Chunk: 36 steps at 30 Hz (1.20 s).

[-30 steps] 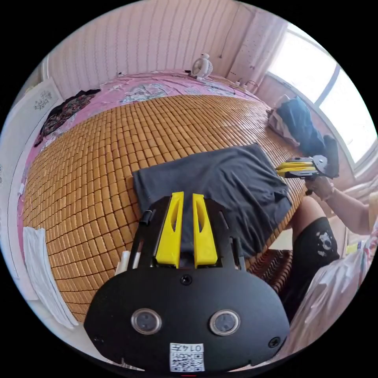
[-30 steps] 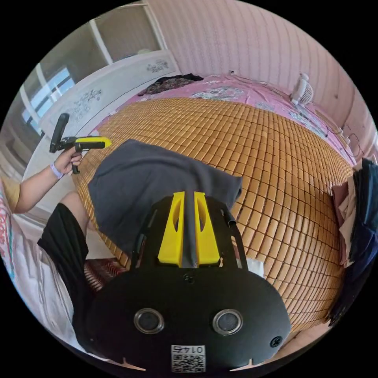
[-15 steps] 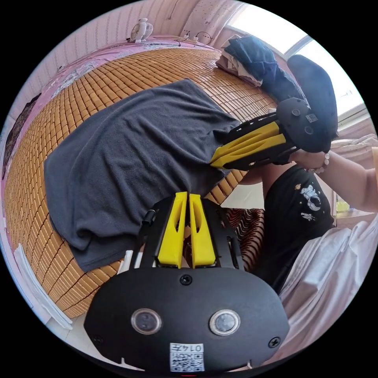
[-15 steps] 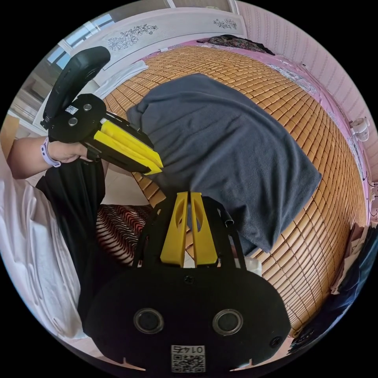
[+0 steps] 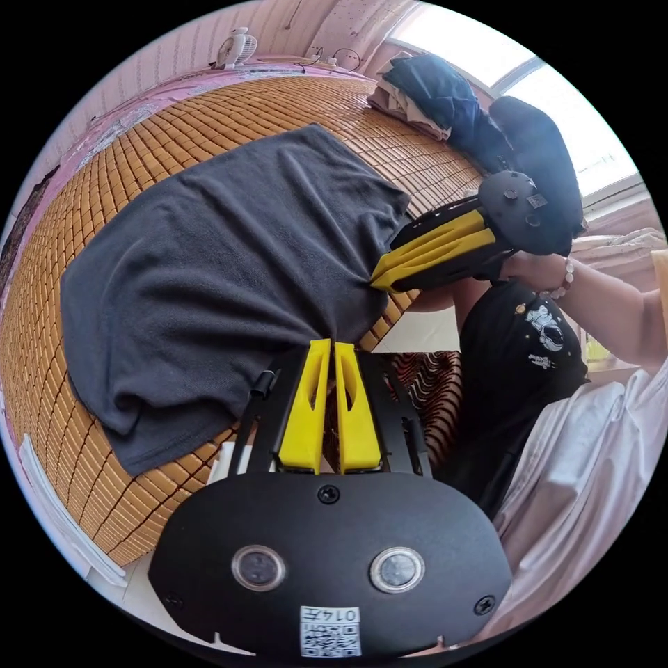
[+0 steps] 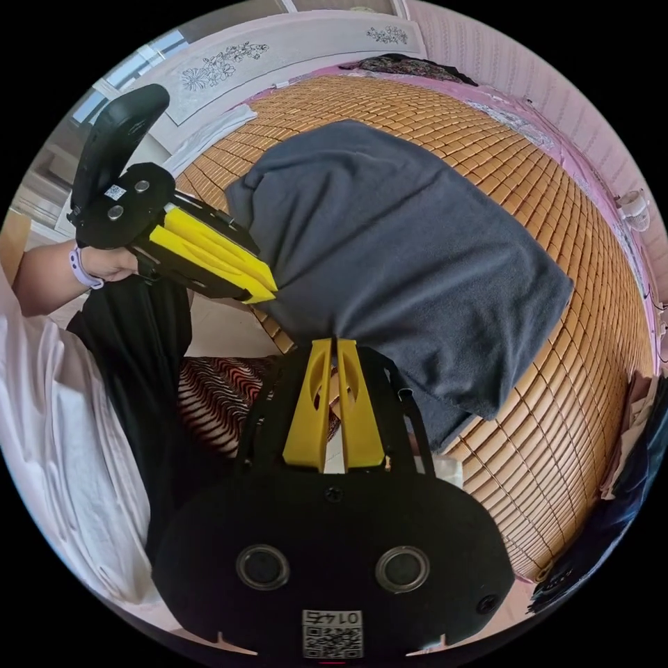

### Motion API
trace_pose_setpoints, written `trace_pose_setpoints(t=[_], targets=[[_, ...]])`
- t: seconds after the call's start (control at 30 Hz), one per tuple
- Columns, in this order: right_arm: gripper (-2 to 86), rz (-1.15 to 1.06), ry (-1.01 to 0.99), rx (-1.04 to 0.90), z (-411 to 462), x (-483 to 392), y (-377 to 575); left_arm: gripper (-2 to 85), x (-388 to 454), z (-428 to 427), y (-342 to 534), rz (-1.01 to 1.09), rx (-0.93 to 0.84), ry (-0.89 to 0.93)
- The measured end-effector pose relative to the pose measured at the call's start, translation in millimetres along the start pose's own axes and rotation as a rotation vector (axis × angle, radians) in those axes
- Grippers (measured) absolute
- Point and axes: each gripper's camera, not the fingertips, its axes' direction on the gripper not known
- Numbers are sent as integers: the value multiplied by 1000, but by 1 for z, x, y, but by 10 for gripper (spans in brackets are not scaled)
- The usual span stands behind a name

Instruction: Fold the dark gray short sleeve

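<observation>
The dark gray short-sleeve shirt (image 5: pixel 223 257) lies folded on the bamboo mat, its near edge at the bed's side. In the left gripper view my left gripper (image 5: pixel 327 346) is shut on that edge, the cloth drawn to a point between the yellow jaws. My right gripper (image 5: pixel 379 282) pinches the same edge a little further along. In the right gripper view the shirt (image 6: pixel 403 236) spreads away from my right gripper (image 6: pixel 335 342), which is shut on its hem. Close beside it my left gripper (image 6: pixel 268 292) grips the hem as well.
The bamboo mat (image 5: pixel 209 111) covers the bed. A pile of dark blue and beige clothes (image 5: pixel 438 97) sits near the window, with a small fan (image 5: pixel 233 49) at the far side. A person's leg in black shorts (image 5: pixel 515 362) and a striped rug (image 6: pixel 216 390) are beside the bed.
A second ago both grippers were held above the shirt, far apart. They have come down together to its near edge and shut on it; the cloth now bunches at the jaws.
</observation>
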Motion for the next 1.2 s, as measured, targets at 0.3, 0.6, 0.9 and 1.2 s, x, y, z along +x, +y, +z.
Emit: trace_pose_setpoints(t=[0.3, 0.6, 0.9, 1.2], targets=[[-1, 187, -41, 139, -35, 22, 13, -4, -43, -51, 24, -174, 151, -18], [30, 475, 174, 141, -38, 58, 24, 73, -158, -83, 43, -575, 275, -280], [15, 460, 204, 99, -26, 48, 9, 32, -187, -75, 7, -395, 116, -257], [-8, 463, 183, 95, -29, 51, -5, 15, -261, -74, 43, -570, 227, 98]])
